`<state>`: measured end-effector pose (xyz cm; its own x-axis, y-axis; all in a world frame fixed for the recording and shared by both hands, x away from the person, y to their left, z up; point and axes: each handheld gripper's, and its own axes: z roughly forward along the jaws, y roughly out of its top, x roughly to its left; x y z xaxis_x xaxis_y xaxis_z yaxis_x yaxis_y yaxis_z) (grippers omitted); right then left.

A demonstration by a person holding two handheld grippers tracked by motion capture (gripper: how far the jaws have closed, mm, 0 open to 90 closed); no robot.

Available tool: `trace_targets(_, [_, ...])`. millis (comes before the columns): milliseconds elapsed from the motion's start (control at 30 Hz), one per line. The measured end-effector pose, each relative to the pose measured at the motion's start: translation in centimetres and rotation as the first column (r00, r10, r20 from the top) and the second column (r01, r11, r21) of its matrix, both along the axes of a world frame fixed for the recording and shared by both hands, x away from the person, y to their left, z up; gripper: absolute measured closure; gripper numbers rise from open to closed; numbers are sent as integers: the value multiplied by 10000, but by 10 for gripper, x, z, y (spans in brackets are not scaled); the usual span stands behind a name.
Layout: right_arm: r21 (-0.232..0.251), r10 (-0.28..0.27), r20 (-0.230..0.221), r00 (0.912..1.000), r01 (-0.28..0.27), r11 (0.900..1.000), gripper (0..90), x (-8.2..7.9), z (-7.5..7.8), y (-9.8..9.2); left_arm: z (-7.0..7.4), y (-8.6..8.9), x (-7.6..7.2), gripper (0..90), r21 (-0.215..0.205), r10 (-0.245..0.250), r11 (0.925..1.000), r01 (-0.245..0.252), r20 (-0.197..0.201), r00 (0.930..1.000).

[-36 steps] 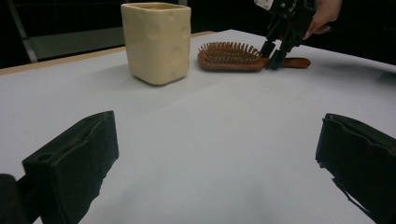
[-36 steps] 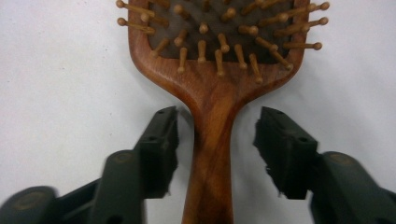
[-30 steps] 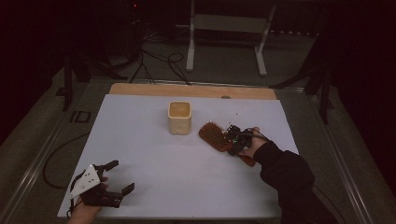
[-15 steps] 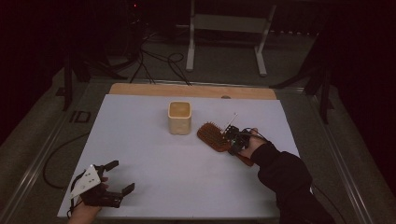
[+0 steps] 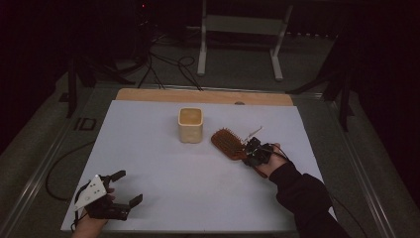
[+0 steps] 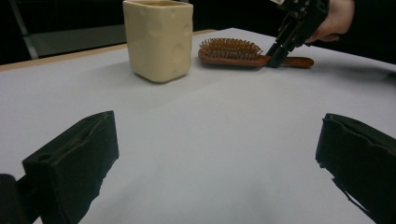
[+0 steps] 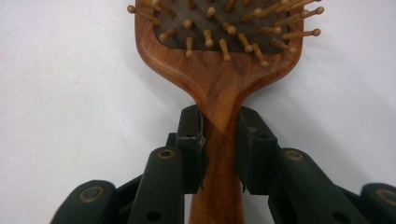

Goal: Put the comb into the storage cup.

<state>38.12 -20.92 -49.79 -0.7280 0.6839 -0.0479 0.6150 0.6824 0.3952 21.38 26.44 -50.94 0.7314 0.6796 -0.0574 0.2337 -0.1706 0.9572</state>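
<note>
Meanwhile the right gripper [image 7: 219, 126] had its jaws clamped on the neck of the wooden hairbrush [image 5: 229, 143], which lay bristles-up on the white table [image 5: 198, 178] just right of the cream cup [image 5: 190, 125]. Near the table's front-left corner, the left gripper [image 5: 126, 187] held its jaws spread wide, gripping nothing.

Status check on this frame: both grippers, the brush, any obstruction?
Right gripper shut on hairbrush handle, brush flat on table. Left gripper open, idle at near edge. Cup beside brush head, apart.
</note>
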Motion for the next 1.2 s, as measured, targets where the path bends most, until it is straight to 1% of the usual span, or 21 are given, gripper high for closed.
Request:
trace_targets(67, [156, -58, 114, 9999, 56, 9999, 732, -2, -1, -2, 0, 0, 0, 0, -6, 0, 10000, 0, 0, 10000])
trace_targets(167, [255, -191, 317, 9993, 183, 9995, 732, -5, -1, -5, 0, 0, 0, 0, -11, -10, 10000, 10, -17, 10000])
trace_targets(200, [375, -255, 390, 9989, 241, 9990, 733, -6, 0, -7, 0, 0, 0, 0, -8, -1, 10000, 1, -21, 10000])
trace_targets(233, [429, -300, 363, 9989, 284, 9987, 732, -7, 1, -8, -1, 0, 0, 0, 23, -2, 10000, 2, -39, 10000])
trace_targets(300, [579, -354, 599, 9976, 319, 9978, 732, -10, 2, -10, -1, 0, 0, 0, 37, -11, 10000, 11, -49, 10000])
trace_targets(433, [870, -351, 795, 9962, 282, 9958, 732, -16, 8, -13, -1, -1, 1, 0, 33, 14, 10000, -14, -62, 10000])
trace_targets(467, [870, -351, 795, 9962, 282, 9958, 732, -16, 8, -13, -1, -1, 1, 0, 33, 14, 10000, -14, -62, 10000])
trace_targets(600, [1317, -312, 943, 9951, 186, 9911, 732, -25, 15, -15, -1, -1, 1, 0, 34, 42, 10000, -41, -48, 10000])
trace_targets(633, [1317, -312, 943, 9951, 186, 9911, 732, -25, 15, -15, -1, -1, 1, 0, 45, 50, 10000, -49, -71, 10000])
trace_targets(667, [1550, -329, 1105, 9933, 155, 9878, 732, -30, 19, -16, -1, -1, 1, 0, 50, 51, 10000, -51, -82, 10000])
trace_targets(733, [1670, -353, 1235, 9917, 143, 9859, 731, -33, 22, -16, -1, -1, 2, 0, 117, 101, 9999, -100, -116, 9999])
trace_targets(767, [1712, -349, 1341, 9904, 115, 9852, 732, -35, 24, -16, -1, -1, 2, 0, 124, 107, 9999, -105, -126, 9999])
trace_targets(800, [1755, -345, 1345, 9903, 104, 9844, 732, -36, 26, -16, -1, -1, 2, 0, 136, 103, 9999, -101, -139, 9998])
trace_targets(867, [1746, -315, 1582, 9869, 35, 9846, 732, -41, 30, -15, -1, -1, 2, 0, 115, 102, 9999, -101, -140, 9999])
trace_targets(900, [1753, -242, 1587, 9870, -41, 9845, 731, -42, 31, -15, 0, -1, 2, 0, 101, 119, 9999, -117, -126, 9999])
trace_targets(967, [1863, -226, 1786, 9837, -112, 9824, 731, -46, 34, -15, 0, -2, 2, 0, 68, 141, 9999, -140, -106, 9998])
trace_targets(1000, [1863, -226, 1786, 9837, -112, 9824, 731, -46, 34, -15, 0, -2, 2, 0, 68, 141, 9999, -140, -106, 9998])
trace_targets(1033, [1991, -250, 1977, 9799, -152, 9799, 732, -50, 38, -15, 1, -2, 2, 0, 80, 156, 9998, -155, -110, 9998])
trace_targets(1067, [2109, -252, 2057, 9783, -191, 9773, 732, -53, 39, -16, 1, -2, 2, 0, 94, 139, 9999, -138, -99, 9999])
trace_targets(1133, [2330, -256, 2102, 9773, -247, 9722, 732, -57, 42, -16, 1, -3, 3, 0, 76, 172, 9998, -171, -149, 9997])
trace_targets(1200, [2416, -203, 2104, 9774, -319, 9699, 732, -62, 44, -16, 1, -3, 4, 0, 87, 165, 9998, -164, -187, 9997])
